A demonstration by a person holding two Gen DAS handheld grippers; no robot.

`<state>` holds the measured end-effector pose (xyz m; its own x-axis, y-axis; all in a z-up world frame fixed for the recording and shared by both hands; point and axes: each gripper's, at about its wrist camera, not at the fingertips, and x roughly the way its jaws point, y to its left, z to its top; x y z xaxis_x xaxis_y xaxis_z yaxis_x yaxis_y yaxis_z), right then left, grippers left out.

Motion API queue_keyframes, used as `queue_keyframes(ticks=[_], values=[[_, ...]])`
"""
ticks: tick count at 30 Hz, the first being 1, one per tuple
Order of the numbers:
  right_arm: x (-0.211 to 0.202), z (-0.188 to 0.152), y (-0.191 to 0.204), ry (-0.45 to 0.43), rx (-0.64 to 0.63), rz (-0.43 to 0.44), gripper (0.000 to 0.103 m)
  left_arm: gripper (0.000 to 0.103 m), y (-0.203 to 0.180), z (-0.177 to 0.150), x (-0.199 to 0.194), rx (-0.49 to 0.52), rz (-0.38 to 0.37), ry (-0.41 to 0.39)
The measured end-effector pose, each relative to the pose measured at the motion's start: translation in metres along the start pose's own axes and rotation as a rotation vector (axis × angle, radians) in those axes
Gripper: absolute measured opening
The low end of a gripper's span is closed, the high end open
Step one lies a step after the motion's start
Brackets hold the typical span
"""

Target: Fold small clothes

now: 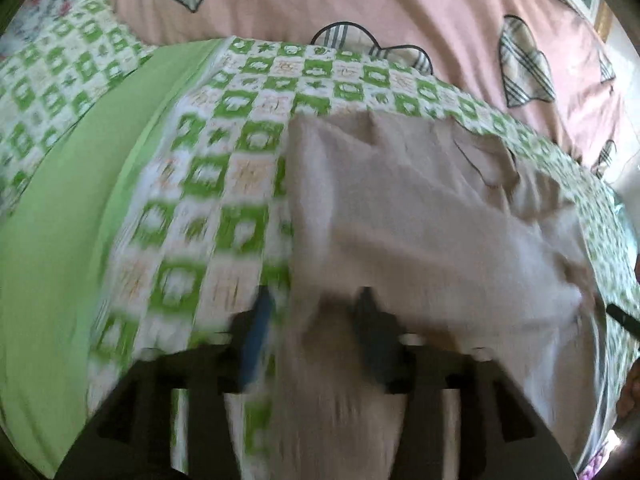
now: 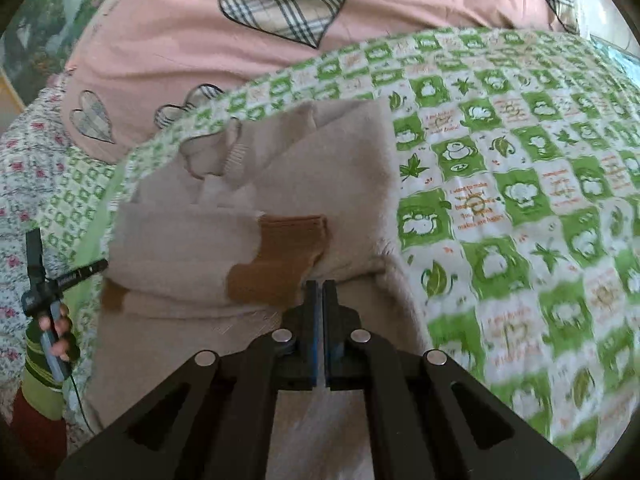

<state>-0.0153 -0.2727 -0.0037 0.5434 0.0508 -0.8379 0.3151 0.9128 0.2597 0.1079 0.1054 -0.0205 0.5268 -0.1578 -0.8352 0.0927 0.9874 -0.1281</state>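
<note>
A small beige knitted garment (image 2: 248,232) with a brown patch (image 2: 280,256) lies on a green-and-white checked blanket (image 2: 520,200), its lower part folded up over the body. My right gripper (image 2: 322,285) is shut, tips at the fold line beside the patch; I cannot tell whether cloth is pinched. In the blurred left wrist view the garment (image 1: 420,220) lies on the blanket (image 1: 224,184), and my left gripper (image 1: 313,306) is open over its left edge. Loose cloth lies between the fingers, and the pads are not pressing it.
A pink quilt with plaid hearts (image 2: 180,40) is bunched along the blanket's far side. A plain green band (image 1: 60,240) runs down the left. A hand in a striped green sleeve (image 2: 60,332) holds the left gripper beside a floral sheet (image 2: 24,184).
</note>
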Motion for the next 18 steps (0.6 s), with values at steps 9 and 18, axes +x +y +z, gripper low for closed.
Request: queue_keyframes(ticks=[9, 18], values=[[-0.038, -0.047, 0.055, -0.026, -0.233, -0.193, 0.049, 0.065, 0.015, -0.110, -0.066, -0.059, 0.031, 0.050], [-0.059, -0.091, 0.090, -0.029, -0.366, -0.300, 0.053, 0.070, -0.003, -0.184, -0.078, -0.063, 0.014, 0.161]])
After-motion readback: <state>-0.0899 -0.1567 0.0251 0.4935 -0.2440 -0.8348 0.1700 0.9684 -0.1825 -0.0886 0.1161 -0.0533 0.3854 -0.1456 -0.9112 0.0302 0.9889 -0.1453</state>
